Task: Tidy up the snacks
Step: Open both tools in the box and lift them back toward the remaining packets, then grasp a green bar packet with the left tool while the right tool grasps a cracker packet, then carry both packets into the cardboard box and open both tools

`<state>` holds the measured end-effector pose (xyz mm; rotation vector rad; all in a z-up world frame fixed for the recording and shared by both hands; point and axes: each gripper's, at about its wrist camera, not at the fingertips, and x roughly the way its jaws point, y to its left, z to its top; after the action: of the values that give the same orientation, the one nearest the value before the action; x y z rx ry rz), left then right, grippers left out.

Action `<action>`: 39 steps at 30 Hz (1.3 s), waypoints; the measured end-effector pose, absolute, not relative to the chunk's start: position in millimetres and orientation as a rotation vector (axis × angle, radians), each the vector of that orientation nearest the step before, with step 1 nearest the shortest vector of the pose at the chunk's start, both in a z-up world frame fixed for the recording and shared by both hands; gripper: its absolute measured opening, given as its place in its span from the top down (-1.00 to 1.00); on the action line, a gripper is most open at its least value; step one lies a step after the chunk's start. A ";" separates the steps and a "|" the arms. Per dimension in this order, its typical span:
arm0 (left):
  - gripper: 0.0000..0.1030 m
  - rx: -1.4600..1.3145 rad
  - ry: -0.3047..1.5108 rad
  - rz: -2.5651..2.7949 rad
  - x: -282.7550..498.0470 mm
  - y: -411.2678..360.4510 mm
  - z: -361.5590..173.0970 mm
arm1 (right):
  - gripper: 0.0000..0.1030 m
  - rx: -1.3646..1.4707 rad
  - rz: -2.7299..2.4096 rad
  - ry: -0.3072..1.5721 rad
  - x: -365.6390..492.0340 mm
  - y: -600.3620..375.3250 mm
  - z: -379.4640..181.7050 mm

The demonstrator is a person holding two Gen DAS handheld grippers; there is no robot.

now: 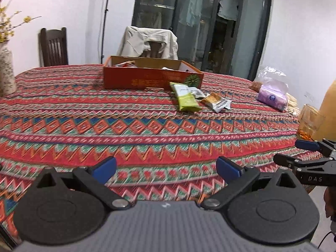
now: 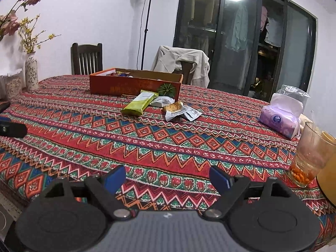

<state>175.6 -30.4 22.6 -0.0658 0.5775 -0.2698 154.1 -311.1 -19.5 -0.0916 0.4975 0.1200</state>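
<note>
A patterned red tablecloth (image 2: 147, 142) covers the whole worktop. Toward its far side stands an open orange cardboard box (image 1: 151, 77) with a few packets inside. Just in front of the box lie the loose snacks: a green snack packet (image 2: 139, 103), a white packet (image 2: 162, 101) partly under it, and a silver-wrapped cake bar (image 2: 178, 110) beside them. At the right edge sit a purple tissue pack (image 2: 279, 119) and a glass (image 2: 310, 157) with orange bits at the bottom. A flowered vase (image 2: 31, 73) stands far left. The left gripper (image 1: 167, 168) and the right gripper (image 2: 167, 177) both hover over the near cloth, fingers spread wide with nothing between them, well apart from the snacks.
</note>
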 end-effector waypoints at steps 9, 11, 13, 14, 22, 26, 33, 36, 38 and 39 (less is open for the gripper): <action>-1.00 -0.058 0.588 -0.403 298.2 -78.6 28.1 | -0.47 -0.099 0.108 0.470 213.7 -316.2 -6.0; -1.00 -0.060 0.604 -0.407 334.6 -94.1 27.9 | -0.41 -0.113 0.113 0.467 234.9 -316.0 -2.0; -1.00 -0.034 0.598 -0.414 371.1 -112.0 25.5 | -0.38 -0.127 0.120 0.471 261.0 -315.5 0.7; -0.98 -0.005 0.595 -0.400 389.1 -120.8 21.9 | -0.37 -0.136 0.124 0.474 277.3 -314.9 1.7; -0.72 -0.018 0.643 -0.376 464.9 -133.2 -15.2 | -0.24 -0.195 0.174 0.566 394.8 -303.0 -15.3; -0.03 0.003 0.660 -0.427 467.2 -135.2 -26.8 | -0.15 -0.237 0.203 0.604 433.6 -293.5 -30.6; 0.25 0.040 0.651 -0.427 464.3 -138.3 -26.9 | 0.09 -0.172 0.254 0.603 434.1 -294.7 -41.0; 0.26 0.054 0.646 -0.410 462.2 -137.5 -25.8 | 0.09 -0.144 0.264 0.600 430.2 -296.7 -39.1; 0.26 0.060 0.638 -0.406 460.1 -137.6 -24.0 | 0.10 -0.142 0.271 0.597 428.8 -297.5 -37.9; 0.26 0.061 0.634 -0.406 459.7 -137.4 -22.5 | 0.10 -0.135 0.278 0.597 428.7 -297.6 -37.9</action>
<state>459.7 -137.4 -22.5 0.0610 0.6344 -0.4061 428.7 -297.6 -37.9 -0.1351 0.5974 0.2780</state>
